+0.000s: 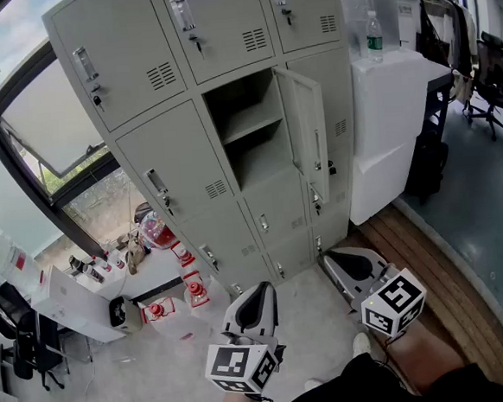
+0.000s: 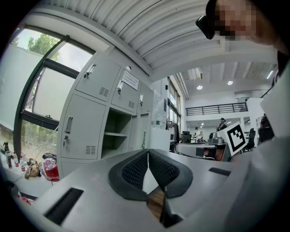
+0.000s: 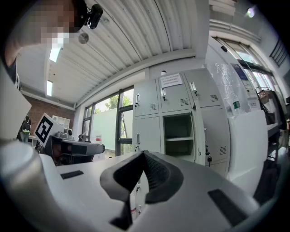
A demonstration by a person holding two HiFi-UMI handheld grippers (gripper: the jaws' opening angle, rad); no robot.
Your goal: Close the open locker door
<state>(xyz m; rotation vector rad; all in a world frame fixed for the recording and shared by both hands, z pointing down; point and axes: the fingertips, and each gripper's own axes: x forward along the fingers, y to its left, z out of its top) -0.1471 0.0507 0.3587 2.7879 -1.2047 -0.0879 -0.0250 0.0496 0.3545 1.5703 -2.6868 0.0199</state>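
Note:
A grey bank of lockers [image 1: 170, 159] stands ahead, well beyond both grippers. One middle compartment [image 1: 250, 126] is open, with a shelf inside, and its door [image 1: 308, 131] swings out to the right. The same open compartment [image 2: 115, 134] shows in the left gripper view, and as the open compartment [image 3: 177, 134] in the right gripper view. My left gripper [image 1: 257, 297] is low at centre, shut with nothing between its tips. My right gripper [image 1: 341, 262] is beside it on the right, also shut and empty. Both point level toward the lockers.
A white cabinet [image 1: 392, 115] with a bottle [image 1: 375, 36] on top stands right of the lockers. A low white table [image 1: 78, 305] with small items and red-capped bottles [image 1: 193, 287] lies at the left. Office chairs [image 1: 489, 82] stand far right. A big window [image 1: 28, 109] is left.

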